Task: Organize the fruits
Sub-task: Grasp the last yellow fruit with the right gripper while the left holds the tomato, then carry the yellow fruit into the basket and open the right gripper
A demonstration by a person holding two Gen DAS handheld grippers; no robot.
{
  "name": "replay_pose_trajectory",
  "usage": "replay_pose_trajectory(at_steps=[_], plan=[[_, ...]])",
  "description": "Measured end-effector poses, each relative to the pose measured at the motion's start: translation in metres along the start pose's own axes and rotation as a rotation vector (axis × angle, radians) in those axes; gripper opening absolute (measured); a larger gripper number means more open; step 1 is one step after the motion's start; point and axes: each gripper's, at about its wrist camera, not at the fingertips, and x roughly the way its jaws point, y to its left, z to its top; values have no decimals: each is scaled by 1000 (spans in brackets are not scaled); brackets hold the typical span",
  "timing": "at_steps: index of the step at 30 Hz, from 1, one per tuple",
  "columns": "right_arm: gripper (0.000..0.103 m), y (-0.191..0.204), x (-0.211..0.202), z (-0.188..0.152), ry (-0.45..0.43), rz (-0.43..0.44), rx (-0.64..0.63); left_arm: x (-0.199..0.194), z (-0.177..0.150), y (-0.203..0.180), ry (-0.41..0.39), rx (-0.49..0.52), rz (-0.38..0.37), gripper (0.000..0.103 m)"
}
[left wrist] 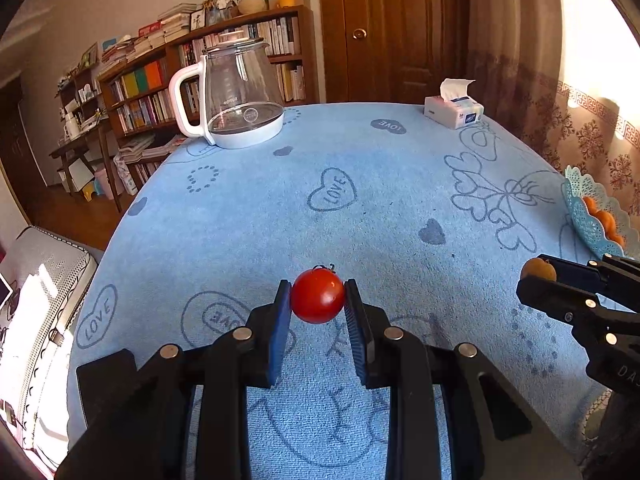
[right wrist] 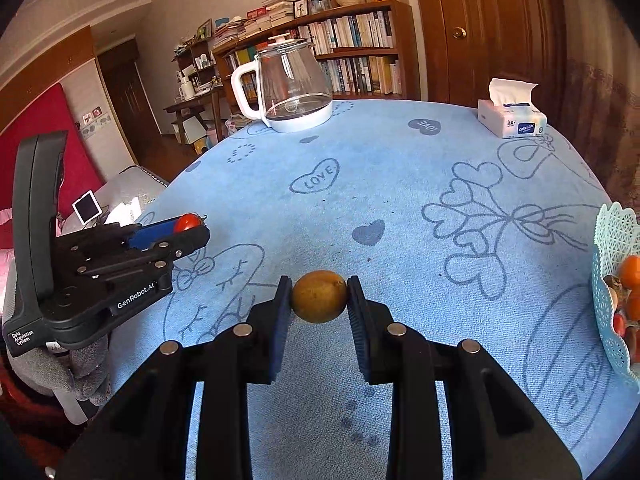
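Above the near edge of the blue tablecloth (left wrist: 360,200), the left gripper (left wrist: 318,298) is pinching a red tomato (left wrist: 318,296) between its 2 blue pads, clear of the cloth. Beside it, the right gripper (right wrist: 319,298) is squeezing a yellowish-brown fruit (right wrist: 319,297), possibly a small citrus. At the right edge, a pale blue lace-rimmed basket (right wrist: 612,240) is holding orange fruits (right wrist: 630,270). At the far edge, a glass kettle (left wrist: 240,92) and a tissue pack (left wrist: 454,110) are standing.

Blue tablecloth (left wrist: 360,208) lies bare between kettle (left wrist: 236,96) and basket (left wrist: 588,216).
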Motion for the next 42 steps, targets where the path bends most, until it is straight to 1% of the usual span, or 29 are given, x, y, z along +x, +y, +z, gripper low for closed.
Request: replay_pose_trajectory(at_steps=[19, 27, 31, 35, 42], plan=[[29, -44, -40, -6, -72, -57, 101, 7, -8, -21, 30, 42, -27, 27], [29, -71, -66, -5, -139, -99, 162, 9, -11, -33, 46, 59, -48, 27], [29, -95, -85, -6, -179, -152, 202, 11, -12, -37, 52, 63, -55, 27], [29, -131, -101, -11, -204, -217, 277, 12, -13, -41, 58, 66, -59, 27], [29, -194, -113, -26, -215, -317, 413, 14, -15, -48, 68, 74, -70, 27]])
